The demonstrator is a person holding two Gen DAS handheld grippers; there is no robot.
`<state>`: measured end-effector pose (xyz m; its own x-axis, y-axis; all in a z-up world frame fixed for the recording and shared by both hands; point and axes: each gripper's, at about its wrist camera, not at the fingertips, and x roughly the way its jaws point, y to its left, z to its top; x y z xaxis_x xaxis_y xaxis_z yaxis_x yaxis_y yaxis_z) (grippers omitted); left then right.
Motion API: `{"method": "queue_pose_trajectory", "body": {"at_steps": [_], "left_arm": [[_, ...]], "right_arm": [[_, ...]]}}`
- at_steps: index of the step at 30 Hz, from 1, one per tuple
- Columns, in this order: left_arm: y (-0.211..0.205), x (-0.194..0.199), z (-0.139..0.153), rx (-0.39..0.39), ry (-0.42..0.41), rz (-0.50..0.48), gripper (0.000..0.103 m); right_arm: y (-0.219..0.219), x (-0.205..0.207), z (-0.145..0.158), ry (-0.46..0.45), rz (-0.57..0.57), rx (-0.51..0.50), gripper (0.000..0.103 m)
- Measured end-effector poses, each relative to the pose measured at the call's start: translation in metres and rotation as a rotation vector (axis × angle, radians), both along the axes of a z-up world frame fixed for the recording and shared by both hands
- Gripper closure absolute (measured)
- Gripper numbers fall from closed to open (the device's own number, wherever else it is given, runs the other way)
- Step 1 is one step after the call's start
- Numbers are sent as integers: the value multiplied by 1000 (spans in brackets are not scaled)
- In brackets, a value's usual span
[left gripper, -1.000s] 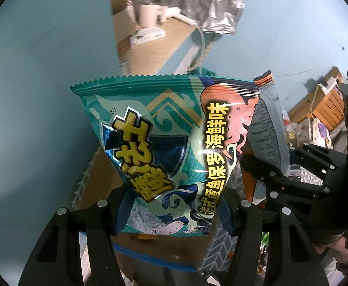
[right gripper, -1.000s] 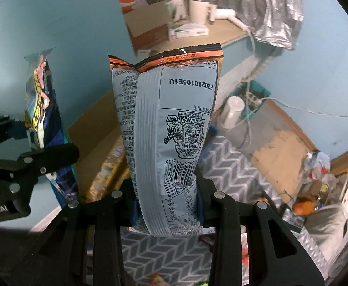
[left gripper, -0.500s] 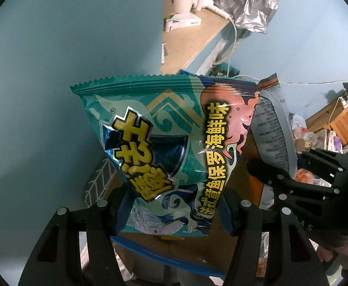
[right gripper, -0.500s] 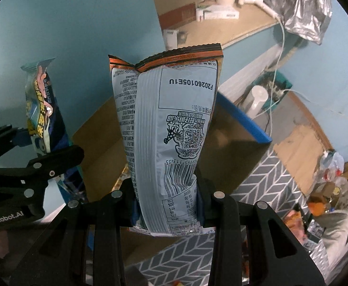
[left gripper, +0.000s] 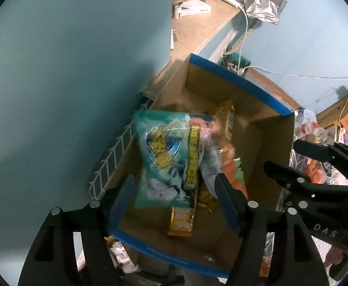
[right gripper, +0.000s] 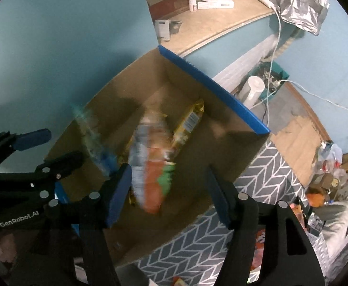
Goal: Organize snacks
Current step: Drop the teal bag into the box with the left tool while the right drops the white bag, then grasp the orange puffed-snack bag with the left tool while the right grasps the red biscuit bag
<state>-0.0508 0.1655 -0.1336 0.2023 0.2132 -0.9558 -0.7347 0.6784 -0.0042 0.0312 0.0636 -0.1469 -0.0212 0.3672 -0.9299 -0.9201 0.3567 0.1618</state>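
Left wrist view: cardboard box (left gripper: 257,100) directly below both claws, teal snack bag (left gripper: 166,164) and grey-orange bag (right gripper: 150,166) dropping in lengthwise; left claw (left gripper: 174,205) and right claw (right gripper: 166,197) just opened, holding nothing.

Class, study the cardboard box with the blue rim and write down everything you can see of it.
The cardboard box is open-topped, plain brown card inside, with blue edging along its rim. It sits on a grey chevron-patterned mat against a blue wall. Inside are a teal snack bag, blurred as if falling, a silver-and-orange bag, also blurred, and yellow packets on the bottom. Much of the floor on the right side is bare. Both hand-held grippers hover above it with open jaws, touching nothing.
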Motion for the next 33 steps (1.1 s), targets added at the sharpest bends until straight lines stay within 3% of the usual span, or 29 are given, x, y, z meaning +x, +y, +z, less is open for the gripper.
{"method": "queue_pose_trajectory", "body": {"at_steps": [14,27,33], "left_arm": [[-29,9,13,-8,-11,-81,27],[-96,65,20,-62,-25,-254,27],[-134,91,16,-87,-17,-352,21]], "right_arm": [[-61,30,1,-67,-83,-29,35],[-159,80,-5,-74,-235,-60,35],[-203,101,-15,-47,-277,-64,34]]}}
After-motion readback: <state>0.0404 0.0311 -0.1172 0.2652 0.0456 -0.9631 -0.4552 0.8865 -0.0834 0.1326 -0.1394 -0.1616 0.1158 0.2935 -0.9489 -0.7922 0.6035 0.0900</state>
